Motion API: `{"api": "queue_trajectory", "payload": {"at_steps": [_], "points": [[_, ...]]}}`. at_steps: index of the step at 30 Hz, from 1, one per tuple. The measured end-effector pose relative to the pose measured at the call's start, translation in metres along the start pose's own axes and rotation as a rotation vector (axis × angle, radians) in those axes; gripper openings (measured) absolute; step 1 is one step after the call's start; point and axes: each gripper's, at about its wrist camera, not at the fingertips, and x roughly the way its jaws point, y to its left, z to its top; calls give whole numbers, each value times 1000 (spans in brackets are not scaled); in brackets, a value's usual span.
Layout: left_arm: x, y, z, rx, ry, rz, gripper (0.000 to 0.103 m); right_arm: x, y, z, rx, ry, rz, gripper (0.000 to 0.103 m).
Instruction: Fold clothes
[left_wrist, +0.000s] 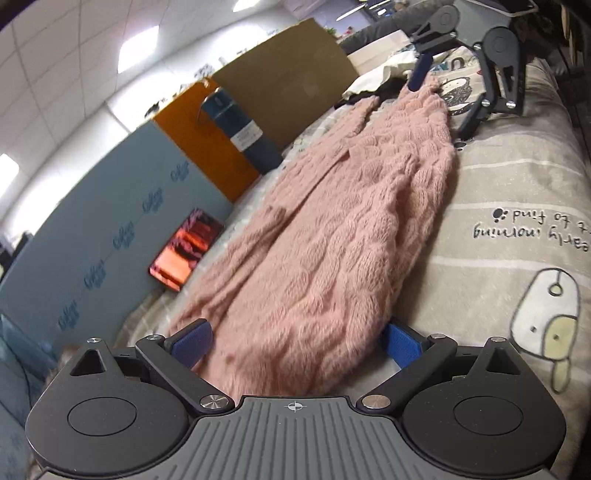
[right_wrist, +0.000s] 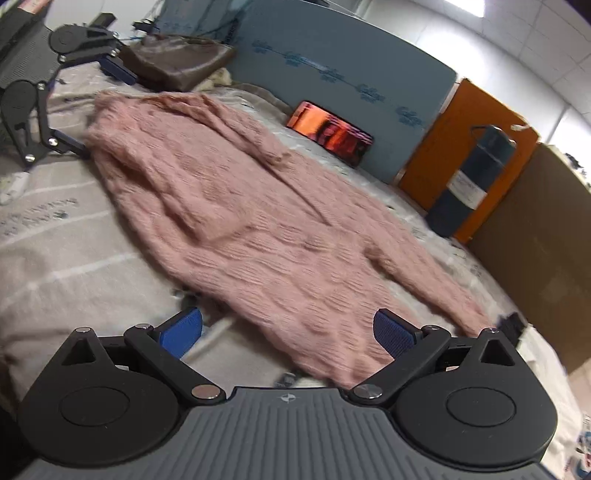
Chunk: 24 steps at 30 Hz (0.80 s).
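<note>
Both the left claw (left_wrist: 295, 341) and right claw (right_wrist: 288, 332) are spread wide at opposite ends of the pink sweater (left_wrist: 332, 229) lying mid-frame on the bed (left_wrist: 517, 184); closing too shallow could snag only fuzzy loops and slip

The pink sweater (left_wrist: 332, 236) is smeared by motion blur in both views, its near hem hidden behind each gripper body, and the flask's label (right_wrist: 467, 188) is too blurred to read.
</note>
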Motion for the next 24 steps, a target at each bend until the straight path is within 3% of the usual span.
{"api": "queue_trajectory", "payload": {"at_steps": [4,6,8,12,13,15,18,24], "points": [[8,5,-2,-6,-18,35,98,11,-13,-1,70,-32,-37,97],[9,9,-6,-26,-5,54,86,14,-17,-2,86,-62,-53,95],[6,15,-11,-67,2,64,73,15,-25,-5,119,-94,-58,84],[1,30,-20,-206,-42,25,40,14,-49,-8,275,-183,19,46],[2,34,-21,-244,-46,24,36,15,-53,-7,302,-206,40,32],[7,45,-20,-318,-36,54,23,19,-61,-2,353,-251,60,17],[14,63,-19,-437,-44,104,23,29,-74,10,386,-291,52,12],[35,98,-18,-578,-60,110,23,59,-98,38,394,-318,46,12]]}}
